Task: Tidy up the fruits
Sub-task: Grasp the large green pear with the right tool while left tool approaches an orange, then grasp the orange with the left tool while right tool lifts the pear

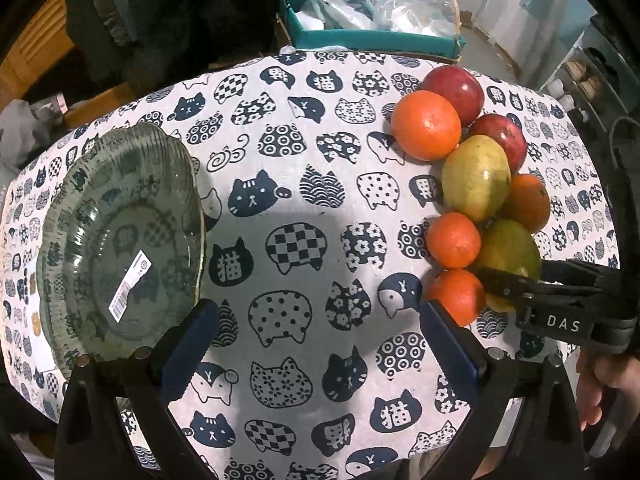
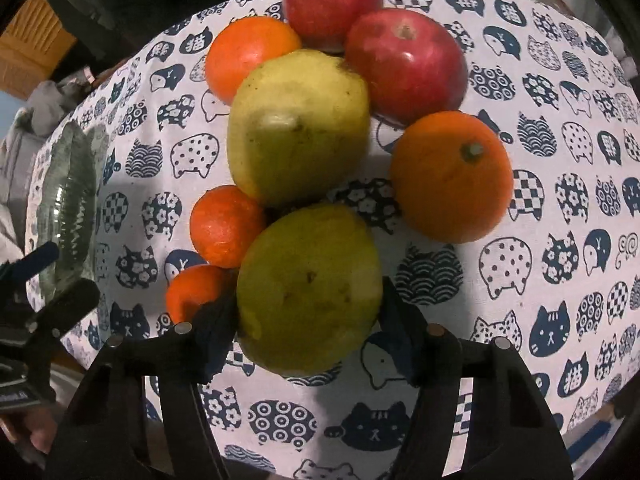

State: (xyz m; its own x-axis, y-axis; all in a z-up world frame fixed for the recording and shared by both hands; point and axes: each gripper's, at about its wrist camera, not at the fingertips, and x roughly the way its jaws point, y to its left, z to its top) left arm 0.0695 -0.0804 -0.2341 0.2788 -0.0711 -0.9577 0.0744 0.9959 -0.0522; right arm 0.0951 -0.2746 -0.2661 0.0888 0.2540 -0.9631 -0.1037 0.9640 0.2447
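Table: a round top under a white cloth printed with navy cat-head shapes point(image 1: 304, 208).
Plate: a ribbed, scallop-edged clear glass plate point(image 1: 120, 236) lies on the cloth at the left, a white barcode sticker point(image 1: 130, 286) showing on its flat middle; nothing lies on it.
Fruit cluster: all on the cloth at the right, well apart from the plate, packed so that neighbours touch.
Apples: 2 glossy red apples point(image 2: 404, 60) at the far end of the cluster, side by side.
Oranges: 4 round oranges; the largest point(image 2: 452, 176), with a green stem stub, sits on the right of the cluster, and 3 line its left side.
Pears: 2 yellow-green pears; the far one point(image 2: 300, 124) lies in the middle of the cluster.
Right gripper point(image 2: 308, 320): black with dark blue pads, pointing steeply down, its fingers pressed against both sides of the near yellow-green pear point(image 2: 308, 288), which rests on the cloth.
Left gripper point(image 1: 318, 328): jaws spread wide with only cloth between them, above the table between plate and fruit, its left finger just beside the plate's rim.
Behind the table: a teal box point(image 1: 368, 36) holding crumpled clear plastic bags.
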